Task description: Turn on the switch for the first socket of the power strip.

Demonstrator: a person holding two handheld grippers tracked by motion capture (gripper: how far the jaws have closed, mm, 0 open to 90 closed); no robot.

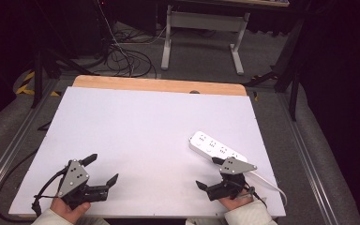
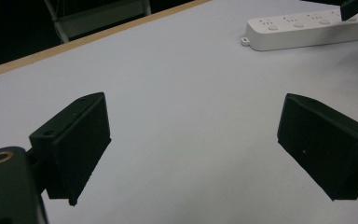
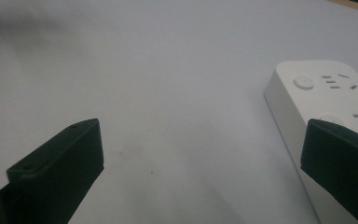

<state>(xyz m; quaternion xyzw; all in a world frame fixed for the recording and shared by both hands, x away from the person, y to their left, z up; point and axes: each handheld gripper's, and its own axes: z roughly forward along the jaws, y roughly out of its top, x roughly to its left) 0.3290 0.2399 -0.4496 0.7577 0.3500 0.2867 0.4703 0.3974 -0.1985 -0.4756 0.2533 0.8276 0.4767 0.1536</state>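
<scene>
A white power strip (image 1: 217,149) lies at an angle on the right part of the white table sheet (image 1: 140,131), its cable running off to the right. My right gripper (image 1: 209,172) is open near the front edge, its far jaw over the strip's near end. In the right gripper view the power strip (image 3: 326,98) sits at the right, partly behind the right jaw. My left gripper (image 1: 101,168) is open at the front left with nothing between its jaws. From the left gripper view the power strip (image 2: 307,30) lies far off at the top right.
A wooden table edge (image 1: 159,85) runs along the back of the sheet. Beyond it are a white desk frame (image 1: 201,33) and loose cables (image 1: 122,56) on the floor. Metal rails (image 1: 304,154) flank the table on both sides.
</scene>
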